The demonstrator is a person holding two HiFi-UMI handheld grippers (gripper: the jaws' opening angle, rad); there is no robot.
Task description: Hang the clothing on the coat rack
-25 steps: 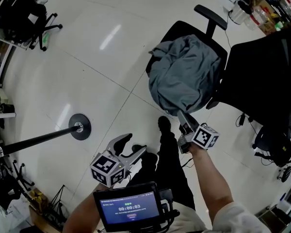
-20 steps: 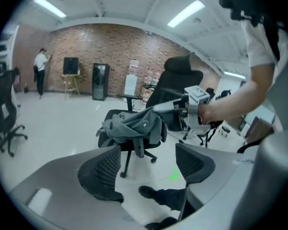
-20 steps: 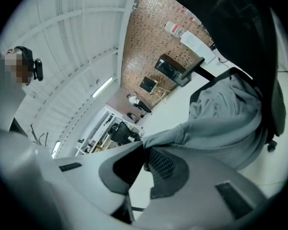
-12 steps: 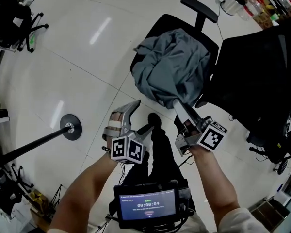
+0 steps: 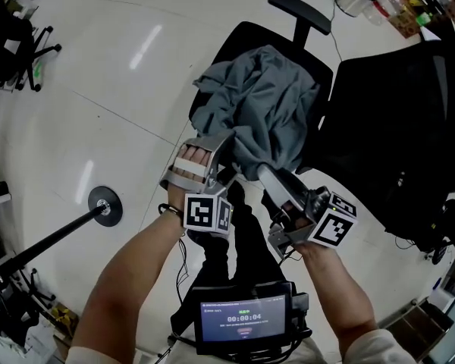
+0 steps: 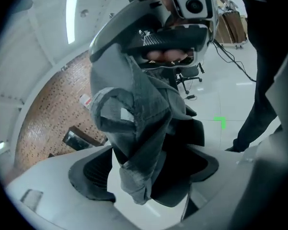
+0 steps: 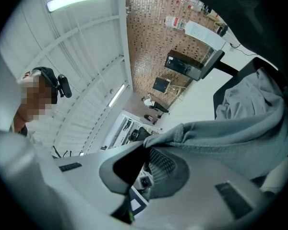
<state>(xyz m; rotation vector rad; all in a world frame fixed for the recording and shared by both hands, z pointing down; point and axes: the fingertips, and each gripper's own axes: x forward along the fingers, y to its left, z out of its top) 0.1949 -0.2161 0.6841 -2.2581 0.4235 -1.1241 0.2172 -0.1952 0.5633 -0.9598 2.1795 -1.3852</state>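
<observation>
A grey garment (image 5: 258,101) lies heaped on a black office chair (image 5: 239,40). My right gripper (image 5: 264,171) is shut on the garment's near edge and holds that edge (image 7: 216,133) up off the seat. My left gripper (image 5: 205,154) is at the garment's left side. Its jaws have just been opening and stand wide, and a hanging fold of the cloth (image 6: 134,128) lies between them without being pressed. In the left gripper view the right gripper (image 6: 180,30) shows above that fold. The coat rack's round base (image 5: 102,205) and dark pole (image 5: 38,241) are on the floor to the left.
A second black chair draped in dark cloth (image 5: 409,105) stands close on the right. The person's dark trouser legs (image 5: 243,237) and a chest-mounted screen (image 5: 246,321) are below the grippers. Office chairs and clutter (image 5: 11,32) sit at the far left on a white tiled floor.
My left gripper has swung up and right from beside the legs to the garment, rolling over with jaws wider. The right gripper has lifted the garment's edge higher.
</observation>
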